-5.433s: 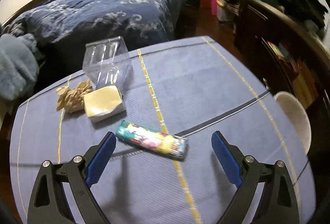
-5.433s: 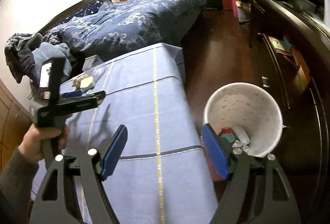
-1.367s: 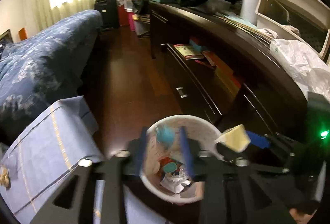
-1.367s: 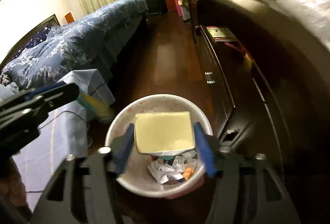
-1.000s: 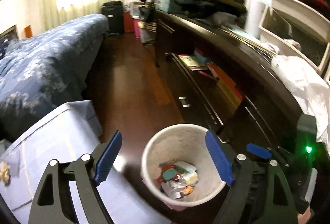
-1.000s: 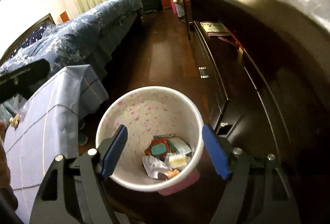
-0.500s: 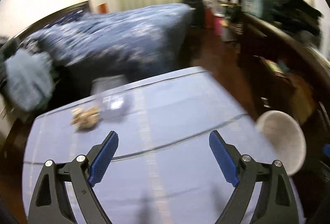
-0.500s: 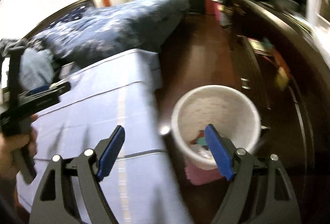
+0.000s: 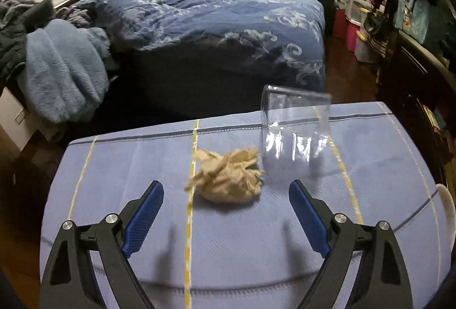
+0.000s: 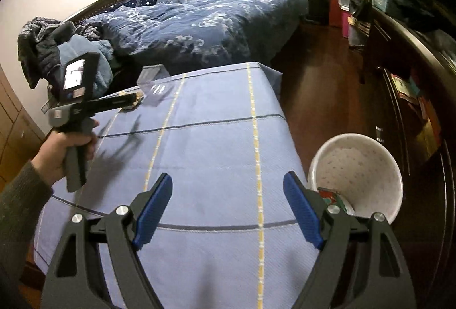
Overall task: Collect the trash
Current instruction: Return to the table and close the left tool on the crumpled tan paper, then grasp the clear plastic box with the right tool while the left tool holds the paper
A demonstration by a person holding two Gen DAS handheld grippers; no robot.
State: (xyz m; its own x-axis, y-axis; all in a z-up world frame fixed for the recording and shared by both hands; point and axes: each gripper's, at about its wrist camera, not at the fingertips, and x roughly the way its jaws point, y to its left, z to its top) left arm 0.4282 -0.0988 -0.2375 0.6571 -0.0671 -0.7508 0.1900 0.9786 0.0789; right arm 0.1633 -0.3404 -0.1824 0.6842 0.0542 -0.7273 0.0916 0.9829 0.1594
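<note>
Blue-clothed tabletop (image 9: 370, 166) carries a crumpled tan paper wad (image 9: 228, 178) touching a clear plastic box (image 9: 293, 126) near its far edge. Left tongs (image 9: 226, 219) and right tongs (image 10: 228, 208) stand open, empty.

Blue-quilted bed (image 9: 216, 24), dark dresser (image 10: 413, 75)

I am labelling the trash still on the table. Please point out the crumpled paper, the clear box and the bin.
crumpled paper (image 9: 228, 176), left wrist view, centre of the wad
clear box (image 9: 295, 126), left wrist view, front wall
bin (image 10: 356, 159), right wrist view, inner wall
</note>
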